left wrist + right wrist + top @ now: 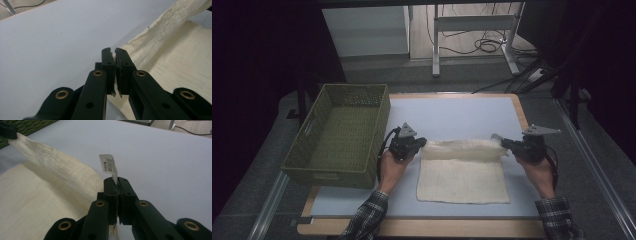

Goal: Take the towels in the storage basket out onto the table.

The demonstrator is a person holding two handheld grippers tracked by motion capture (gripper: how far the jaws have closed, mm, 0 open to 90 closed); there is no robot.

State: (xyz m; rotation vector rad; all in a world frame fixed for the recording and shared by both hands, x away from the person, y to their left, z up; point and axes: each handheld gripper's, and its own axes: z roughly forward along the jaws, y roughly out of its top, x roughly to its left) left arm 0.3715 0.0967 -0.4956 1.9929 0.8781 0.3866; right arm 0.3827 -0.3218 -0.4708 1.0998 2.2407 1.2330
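Cream towel (462,172) hangs pinched between my left gripper (421,143) and right gripper (506,145), both clamped on its corners, with the green basket (337,137) at nine o'clock.

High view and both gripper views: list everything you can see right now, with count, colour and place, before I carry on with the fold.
Cloth: one, cream, centre of the table, far edge lifted.
Label: one, white, on the cloth corner at the right gripper.
Basket: one, olive green, left side of the table.
Table: one, pale grey top with wooden edge.
Cables: several, black, floor beyond the table.
Left gripper: black, shut on the cloth's far left corner.
Right gripper: black, shut on the far right corner.
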